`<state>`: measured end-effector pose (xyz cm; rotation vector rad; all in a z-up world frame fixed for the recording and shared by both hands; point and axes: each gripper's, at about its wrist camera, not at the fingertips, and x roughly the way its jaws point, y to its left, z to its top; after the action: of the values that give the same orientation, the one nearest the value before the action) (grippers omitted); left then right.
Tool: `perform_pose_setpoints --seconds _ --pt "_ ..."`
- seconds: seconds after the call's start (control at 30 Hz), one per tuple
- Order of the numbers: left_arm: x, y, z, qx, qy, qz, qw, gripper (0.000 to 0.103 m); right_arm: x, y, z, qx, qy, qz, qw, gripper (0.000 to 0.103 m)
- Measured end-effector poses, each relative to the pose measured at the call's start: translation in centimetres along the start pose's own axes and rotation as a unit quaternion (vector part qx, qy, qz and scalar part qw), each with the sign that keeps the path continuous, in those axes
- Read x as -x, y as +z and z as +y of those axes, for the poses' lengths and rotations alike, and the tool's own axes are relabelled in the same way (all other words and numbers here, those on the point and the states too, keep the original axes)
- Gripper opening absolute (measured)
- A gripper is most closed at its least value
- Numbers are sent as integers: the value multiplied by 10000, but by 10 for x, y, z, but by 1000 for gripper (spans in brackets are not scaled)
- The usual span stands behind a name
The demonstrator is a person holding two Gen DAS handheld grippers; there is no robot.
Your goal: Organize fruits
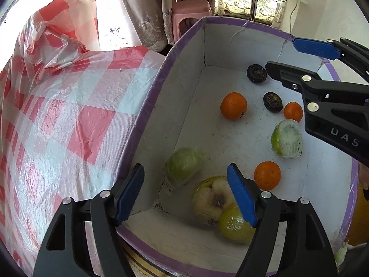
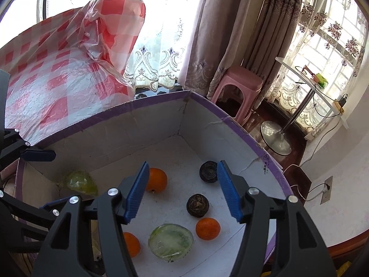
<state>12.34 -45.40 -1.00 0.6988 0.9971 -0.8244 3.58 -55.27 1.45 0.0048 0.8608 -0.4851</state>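
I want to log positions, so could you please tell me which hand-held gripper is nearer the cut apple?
Left. The left hand-held gripper hovers right over the cut apple; the right is over the box's far end.

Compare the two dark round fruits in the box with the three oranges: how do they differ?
The two dark fruits are blackish-brown, wrinkled and dull; the three oranges are bright, smooth and glossy. The dark fruits lie near each other toward the far corner; the oranges are spread wider across the box floor. All five are round, unwrapped, and resting loose on the white floor.
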Motion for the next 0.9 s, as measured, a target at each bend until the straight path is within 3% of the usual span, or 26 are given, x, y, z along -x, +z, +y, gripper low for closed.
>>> perform_pose_setpoints --seconds 0.17,0.33,0.53,0.73,0.9 --pt "27 -15 10 100 -82 -351 9993 87 14 -2 4 20 -122 -76 9999 68" --pt "42 -35 18 370 -354 -551 9972 88 31 -7 10 16 -201 -143 9997 76" --pt "57 -58 12 226 -524 -798 9952 88 48 -17 17 -154 -185 -174 9996 78" --pt "69 -64 16 392 -752 -1141 9898 88 55 -29 17 -435 -146 -137 9989 79" --pt "74 -60 10 372 -393 -1257 9906 89 53 -36 15 -636 -134 -55 9979 79"
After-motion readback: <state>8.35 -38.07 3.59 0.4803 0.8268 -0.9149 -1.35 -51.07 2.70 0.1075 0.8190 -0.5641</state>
